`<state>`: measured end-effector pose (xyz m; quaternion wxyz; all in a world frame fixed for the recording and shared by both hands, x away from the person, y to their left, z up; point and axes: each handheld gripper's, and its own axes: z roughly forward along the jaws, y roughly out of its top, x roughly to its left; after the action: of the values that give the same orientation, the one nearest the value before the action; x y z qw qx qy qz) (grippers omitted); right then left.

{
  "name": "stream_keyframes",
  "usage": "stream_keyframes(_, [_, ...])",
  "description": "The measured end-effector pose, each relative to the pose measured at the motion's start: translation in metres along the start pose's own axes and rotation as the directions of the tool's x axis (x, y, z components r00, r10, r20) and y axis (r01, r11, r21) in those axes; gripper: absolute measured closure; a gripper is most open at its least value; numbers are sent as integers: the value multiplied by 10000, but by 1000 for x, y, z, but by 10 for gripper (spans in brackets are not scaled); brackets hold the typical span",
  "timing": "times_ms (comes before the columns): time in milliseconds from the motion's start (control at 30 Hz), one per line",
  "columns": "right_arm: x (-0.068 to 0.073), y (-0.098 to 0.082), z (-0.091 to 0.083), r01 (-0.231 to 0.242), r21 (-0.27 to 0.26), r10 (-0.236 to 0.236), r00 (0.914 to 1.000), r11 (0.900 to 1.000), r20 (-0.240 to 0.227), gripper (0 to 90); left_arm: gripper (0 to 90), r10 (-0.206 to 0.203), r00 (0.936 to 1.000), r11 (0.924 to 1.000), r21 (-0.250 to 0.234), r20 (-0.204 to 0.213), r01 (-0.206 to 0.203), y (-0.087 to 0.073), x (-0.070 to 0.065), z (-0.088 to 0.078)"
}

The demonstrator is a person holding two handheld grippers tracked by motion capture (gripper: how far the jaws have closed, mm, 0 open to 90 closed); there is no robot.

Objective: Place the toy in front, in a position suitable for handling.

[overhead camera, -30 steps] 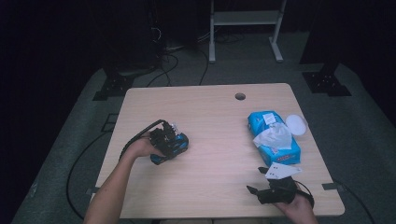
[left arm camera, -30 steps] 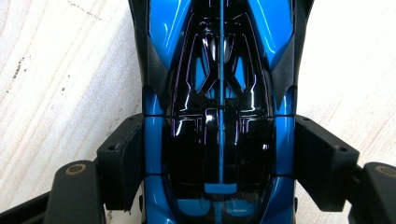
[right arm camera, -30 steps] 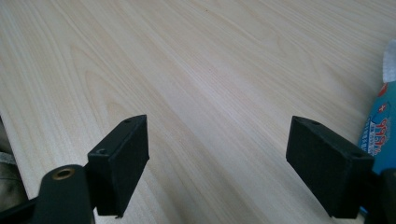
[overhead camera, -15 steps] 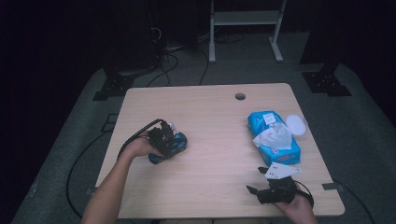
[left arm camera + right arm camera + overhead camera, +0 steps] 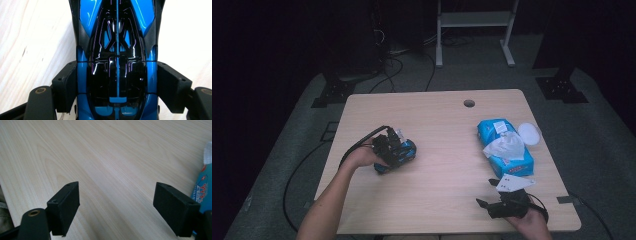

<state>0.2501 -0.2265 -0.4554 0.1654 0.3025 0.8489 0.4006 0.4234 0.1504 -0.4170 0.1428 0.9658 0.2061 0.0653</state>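
Note:
A glossy blue and black toy car point(image 5: 117, 50) sits on the pale wooden table point(image 5: 447, 150), left of its middle. My left gripper point(image 5: 117, 87) is shut on it, both black pads pressed against the car's blue flanks; in the high view the same car point(image 5: 404, 151) shows under that gripper point(image 5: 388, 146). My right gripper point(image 5: 116, 207) stands wide open low over bare wood, nothing between its jaws. From above it lies near the table's front right edge point(image 5: 484, 205), pointing left.
A blue pack of wet wipes point(image 5: 504, 147) with a white sheet pulled up lies at the right, its corner also in the right gripper view point(image 5: 203, 187). A white round lid point(image 5: 529, 133) lies beside it. A cable hole point(image 5: 469, 103) is near the far edge.

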Motion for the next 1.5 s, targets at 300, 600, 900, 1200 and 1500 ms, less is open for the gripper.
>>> stream_keyframes(300, [-1,0,-2,-45,-77,45,10000,10000,61,203,260,1070,9942,9935,-413,89,-1065,32,-27,-8])
stream_keyframes(600, [-6,-2,-8,-239,-225,243,9995,9995,180,203,260,2199,9746,9730,-815,414,-2161,69,-66,2])
stream_keyframes(900, [-8,-4,-10,-310,-290,317,9992,9991,227,203,259,2885,9555,9551,-884,621,-2826,89,-93,16])
stream_keyframes(1200, [-10,-5,-12,-409,-350,417,9988,9986,237,203,259,3126,9459,9490,-705,872,-3072,97,-107,35])
stream_keyframes(1500, [-10,-5,-11,-405,-348,412,9989,9986,220,203,259,3258,9410,9453,-502,916,-3224,99,-112,43])
